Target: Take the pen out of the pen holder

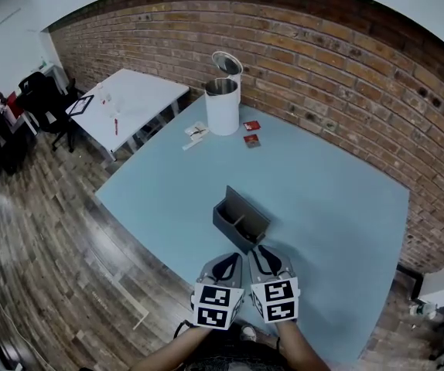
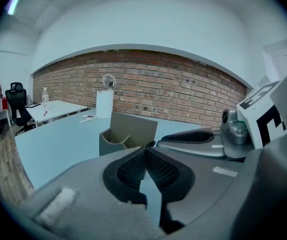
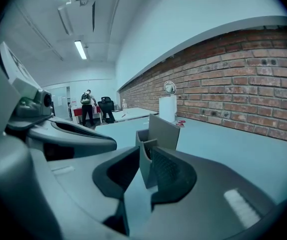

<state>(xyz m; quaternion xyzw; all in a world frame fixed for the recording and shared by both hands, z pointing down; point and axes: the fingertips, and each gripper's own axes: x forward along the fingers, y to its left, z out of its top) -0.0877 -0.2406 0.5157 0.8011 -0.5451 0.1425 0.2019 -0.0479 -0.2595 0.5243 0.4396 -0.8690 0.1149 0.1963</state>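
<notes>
Left gripper fingers pressed together, right gripper fingers slightly parted, both empty, near side of pen holder on bench. Pen not discernible inside; a blind grab likely tips the holder.

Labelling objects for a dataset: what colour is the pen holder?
The pen holder is dark grey; the head view shows it best.

Smooth and matt, that pale blue desk, no glare on it. The pen holder is dull grey, plastic or card, can't tell. The left gripper has a matt grey plastic shell, and its pads are black with a dimpled mesh. There's a rough brick wall and a wood-plank floor with a faint sheen.
</notes>
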